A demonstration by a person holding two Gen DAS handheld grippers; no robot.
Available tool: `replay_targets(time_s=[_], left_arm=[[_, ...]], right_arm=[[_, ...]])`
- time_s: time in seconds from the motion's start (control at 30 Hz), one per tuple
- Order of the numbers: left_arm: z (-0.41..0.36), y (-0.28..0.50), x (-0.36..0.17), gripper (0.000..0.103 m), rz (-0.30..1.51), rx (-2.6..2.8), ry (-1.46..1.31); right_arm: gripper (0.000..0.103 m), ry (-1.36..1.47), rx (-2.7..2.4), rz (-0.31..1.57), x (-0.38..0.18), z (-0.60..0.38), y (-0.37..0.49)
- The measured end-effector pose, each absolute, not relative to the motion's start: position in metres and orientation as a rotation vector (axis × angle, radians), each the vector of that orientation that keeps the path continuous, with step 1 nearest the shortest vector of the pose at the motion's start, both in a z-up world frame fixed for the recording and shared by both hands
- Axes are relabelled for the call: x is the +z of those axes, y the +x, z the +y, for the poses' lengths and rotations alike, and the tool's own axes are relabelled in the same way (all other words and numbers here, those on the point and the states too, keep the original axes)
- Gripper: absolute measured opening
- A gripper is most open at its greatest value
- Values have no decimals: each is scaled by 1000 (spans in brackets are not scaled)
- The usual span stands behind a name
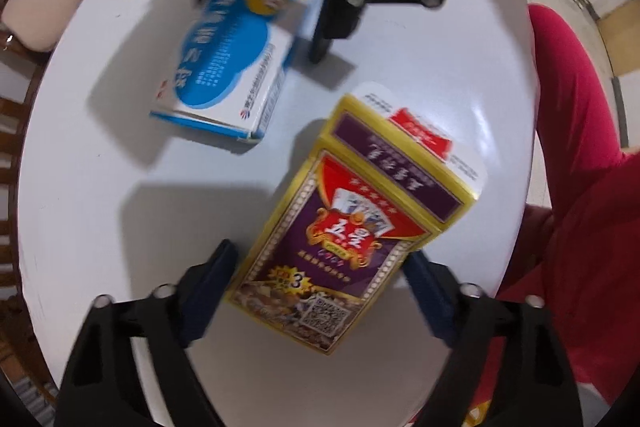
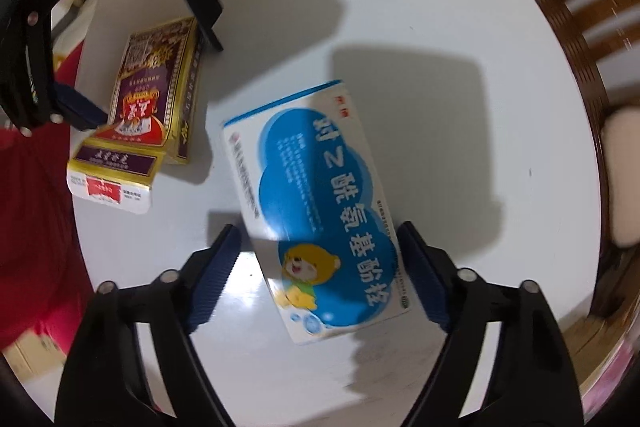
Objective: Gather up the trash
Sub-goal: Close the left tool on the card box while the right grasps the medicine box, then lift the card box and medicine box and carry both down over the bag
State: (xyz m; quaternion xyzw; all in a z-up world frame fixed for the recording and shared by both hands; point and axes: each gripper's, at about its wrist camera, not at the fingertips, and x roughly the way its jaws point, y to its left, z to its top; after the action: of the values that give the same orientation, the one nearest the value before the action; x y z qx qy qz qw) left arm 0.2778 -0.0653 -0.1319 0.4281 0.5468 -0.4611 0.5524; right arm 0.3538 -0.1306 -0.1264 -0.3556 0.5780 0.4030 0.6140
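- Left gripper (image 1: 320, 291): points down at the table; jaws stand either side of the purple-and-gold box (image 1: 340, 239). The 3 o'clock pad meets the box's edge; the 9 o'clock pad sits just beside its side, contact appears likely but blur leaves it unsure.
- Right gripper (image 2: 320, 275): points down; jaws straddle the blue-and-white box (image 2: 320, 203). The 3 o'clock pad touches the box's long edge; the 9 o'clock pad stands apart, bare table showing between.
- Purple-and-gold box: lies flat on the white round table (image 1: 100, 227), its top flap open toward 1 o'clock in the left view.
- Blue-and-white box: lies flat, toward 11 o'clock from the purple box in the left view, near but apart.
- Table: dark wooden rim.
- Red garment (image 1: 580, 167): person's clothing at 3 o'clock, beyond the table edge.
- Cushioned chair (image 1: 52, 3): at 10 o'clock, outside the rim.
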Motion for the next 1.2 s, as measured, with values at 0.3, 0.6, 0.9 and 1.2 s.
replay_targets(time_s=[0.3, 0.6, 0.9, 1.2], left_arm=[[-61, 292, -128, 62, 1352, -865, 769], [-28, 286, -113, 61, 1288, -555, 480], [-2, 221, -61, 61, 1061, -407, 326], [0, 153, -20, 61, 922, -386, 251]], right_arm=[[62, -598, 618, 1301, -125, -151, 334], [61, -383, 352, 1146, -92, -171, 305], [61, -231, 207, 963, -30, -171, 244], [61, -176, 166, 857, 11, -157, 158]])
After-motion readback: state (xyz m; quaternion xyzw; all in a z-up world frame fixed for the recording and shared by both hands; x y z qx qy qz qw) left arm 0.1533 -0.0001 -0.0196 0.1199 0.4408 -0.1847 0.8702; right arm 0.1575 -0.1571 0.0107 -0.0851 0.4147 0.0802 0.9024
